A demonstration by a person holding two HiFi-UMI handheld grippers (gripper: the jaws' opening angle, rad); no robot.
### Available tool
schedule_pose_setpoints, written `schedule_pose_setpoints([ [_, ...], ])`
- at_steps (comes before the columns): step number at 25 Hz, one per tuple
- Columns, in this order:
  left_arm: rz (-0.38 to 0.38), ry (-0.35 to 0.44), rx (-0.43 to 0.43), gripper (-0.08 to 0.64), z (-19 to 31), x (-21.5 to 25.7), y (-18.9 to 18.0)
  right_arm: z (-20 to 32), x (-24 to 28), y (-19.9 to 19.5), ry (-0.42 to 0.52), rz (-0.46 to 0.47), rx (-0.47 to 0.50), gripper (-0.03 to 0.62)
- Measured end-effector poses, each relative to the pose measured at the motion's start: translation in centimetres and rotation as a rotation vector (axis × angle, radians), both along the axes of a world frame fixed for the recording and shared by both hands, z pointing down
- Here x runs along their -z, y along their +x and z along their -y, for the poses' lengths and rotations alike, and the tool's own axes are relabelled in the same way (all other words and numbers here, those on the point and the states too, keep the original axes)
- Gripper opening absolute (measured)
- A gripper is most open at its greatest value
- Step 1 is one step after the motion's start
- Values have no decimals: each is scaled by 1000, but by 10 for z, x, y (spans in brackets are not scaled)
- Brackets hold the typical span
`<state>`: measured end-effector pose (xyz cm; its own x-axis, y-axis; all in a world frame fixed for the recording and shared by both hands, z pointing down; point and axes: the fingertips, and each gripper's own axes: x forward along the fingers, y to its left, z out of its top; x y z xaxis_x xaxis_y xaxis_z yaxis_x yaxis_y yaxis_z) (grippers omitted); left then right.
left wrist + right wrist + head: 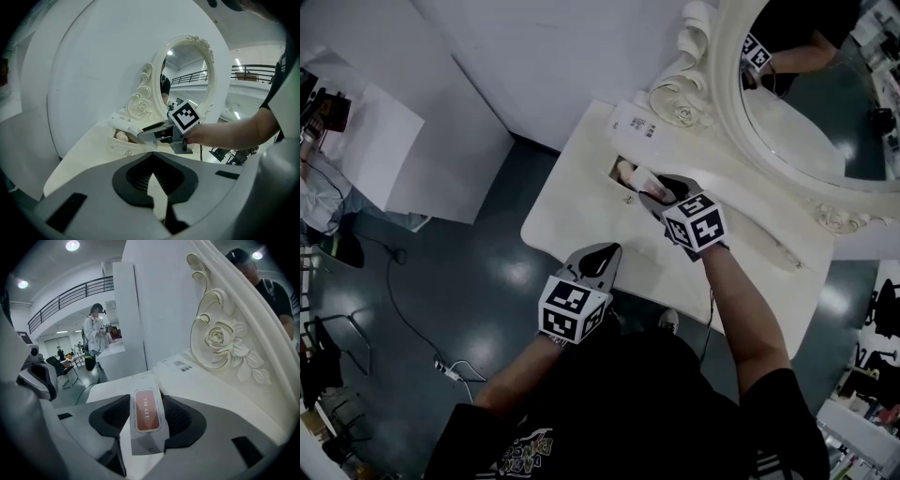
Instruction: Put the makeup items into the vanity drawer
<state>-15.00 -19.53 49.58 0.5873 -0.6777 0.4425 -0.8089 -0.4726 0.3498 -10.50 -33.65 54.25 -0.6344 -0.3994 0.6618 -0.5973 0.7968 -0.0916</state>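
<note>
Right tool [146, 400] clamps a white, red-labelled box [146, 420] by the open vanity drawer [123, 148] — left tool [151, 171] closed, empty.

Black short-sleeved T-shirt [656, 412], grey left hand-held gripper [602, 253], right hand-held gripper [656, 190], black-and-white marker cubes [572, 309]

Cream vanity top [574, 202], a flat white carton [636, 120] on it

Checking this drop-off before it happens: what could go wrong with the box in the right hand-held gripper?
The white box juts past the tips of the right hand-held gripper, so it might tilt or swing on release. The drawer looks narrow and already holds a pale item, so the box could catch on its rim or land on that item.
</note>
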Motion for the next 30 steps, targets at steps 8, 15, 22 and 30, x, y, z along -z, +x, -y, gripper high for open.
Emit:
schedule_pose_setpoints([
  [8,-4,-13,0,-2,10,-6,-22,9,-12,-18,18,-94,67,245],
  [15,-12,-27,2,-2,13,-12,-31,19,-17,-26,61,-153,93,245],
  [22,-17,-30,-2,-2,11,-13,-31,19,-17,-30,90,-172,109,247],
  [30,-14,-37,-4,-2,8,-17,-33,18,-19,-38,148,-210,150,248],
])
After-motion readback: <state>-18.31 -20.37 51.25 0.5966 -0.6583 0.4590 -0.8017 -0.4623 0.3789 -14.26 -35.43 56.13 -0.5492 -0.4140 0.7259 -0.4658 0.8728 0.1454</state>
